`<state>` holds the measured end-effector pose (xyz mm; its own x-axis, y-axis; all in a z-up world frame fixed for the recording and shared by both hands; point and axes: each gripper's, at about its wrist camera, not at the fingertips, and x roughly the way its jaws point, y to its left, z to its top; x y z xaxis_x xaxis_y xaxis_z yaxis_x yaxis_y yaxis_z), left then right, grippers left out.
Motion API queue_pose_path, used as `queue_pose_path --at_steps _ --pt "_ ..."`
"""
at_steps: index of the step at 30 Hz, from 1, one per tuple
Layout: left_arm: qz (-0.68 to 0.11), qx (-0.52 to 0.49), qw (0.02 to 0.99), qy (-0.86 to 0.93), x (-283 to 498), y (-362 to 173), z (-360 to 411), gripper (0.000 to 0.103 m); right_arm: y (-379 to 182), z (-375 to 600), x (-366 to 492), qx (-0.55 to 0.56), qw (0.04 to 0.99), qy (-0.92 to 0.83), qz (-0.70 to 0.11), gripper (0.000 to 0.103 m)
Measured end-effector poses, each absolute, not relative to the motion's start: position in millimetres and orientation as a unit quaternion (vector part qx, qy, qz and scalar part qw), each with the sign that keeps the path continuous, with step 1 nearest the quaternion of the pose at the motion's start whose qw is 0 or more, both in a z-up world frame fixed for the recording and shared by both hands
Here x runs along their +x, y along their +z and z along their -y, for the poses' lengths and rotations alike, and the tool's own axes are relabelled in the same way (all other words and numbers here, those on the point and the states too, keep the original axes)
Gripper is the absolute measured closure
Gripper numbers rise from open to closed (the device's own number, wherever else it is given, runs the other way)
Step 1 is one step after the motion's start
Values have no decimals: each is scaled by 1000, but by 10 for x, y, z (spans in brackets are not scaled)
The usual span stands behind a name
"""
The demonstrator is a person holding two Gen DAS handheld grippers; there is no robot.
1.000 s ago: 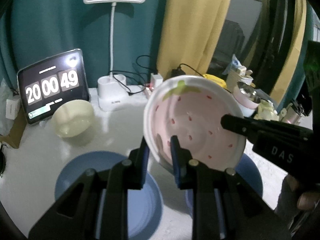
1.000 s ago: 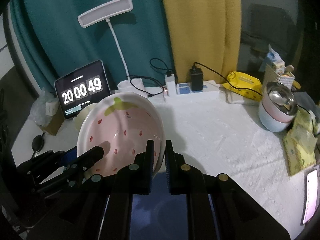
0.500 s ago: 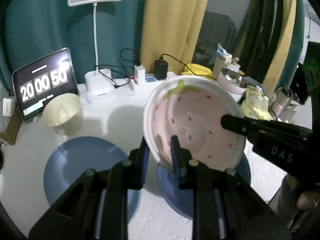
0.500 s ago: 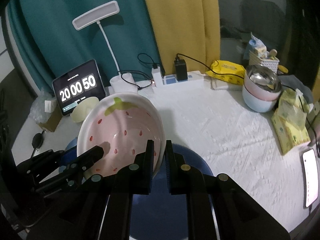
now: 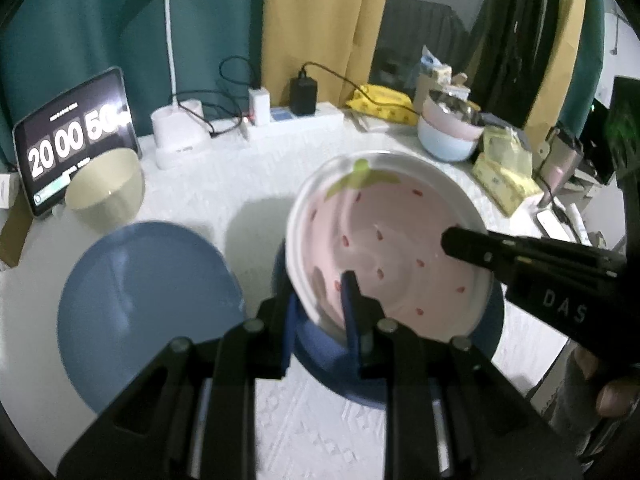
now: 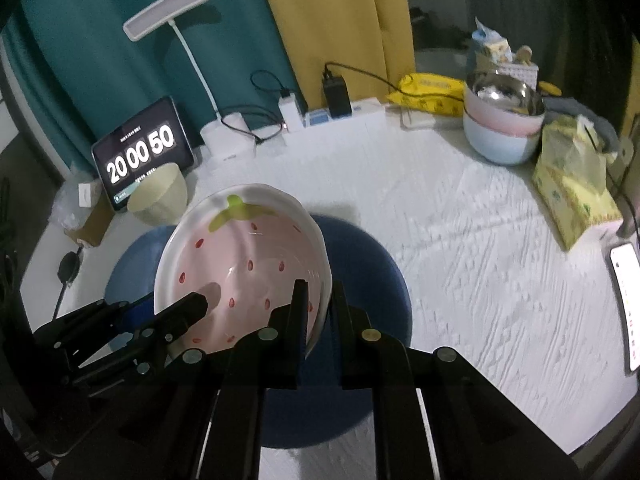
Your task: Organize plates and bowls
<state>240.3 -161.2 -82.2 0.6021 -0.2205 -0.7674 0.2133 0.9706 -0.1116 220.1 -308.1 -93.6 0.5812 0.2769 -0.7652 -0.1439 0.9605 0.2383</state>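
- A white tablecloth [image 6: 460,240] covers the table, with teal and yellow curtains behind.
- The left gripper [image 5: 320,308] pinches the near rim of a pink strawberry bowl [image 5: 384,240].
- The right gripper [image 6: 320,304] is clamped on the bowl's opposite rim.
- The bowl is tilted above a blue plate [image 6: 372,280].
- A second blue plate [image 5: 140,304] lies beside it, a cream bowl [image 5: 106,188] behind that.

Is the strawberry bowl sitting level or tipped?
Tipped: the strawberry bowl hangs above a blue plate, its far rim raised and its inside facing the cameras.
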Motion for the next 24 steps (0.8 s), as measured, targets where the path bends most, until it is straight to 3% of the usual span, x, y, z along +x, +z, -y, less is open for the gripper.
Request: queue_pose_path --at_steps 24 --pt "-456 19 881 -127 2382 -996 1746 79 -1175 3125 2172 35 876 111 -468 91"
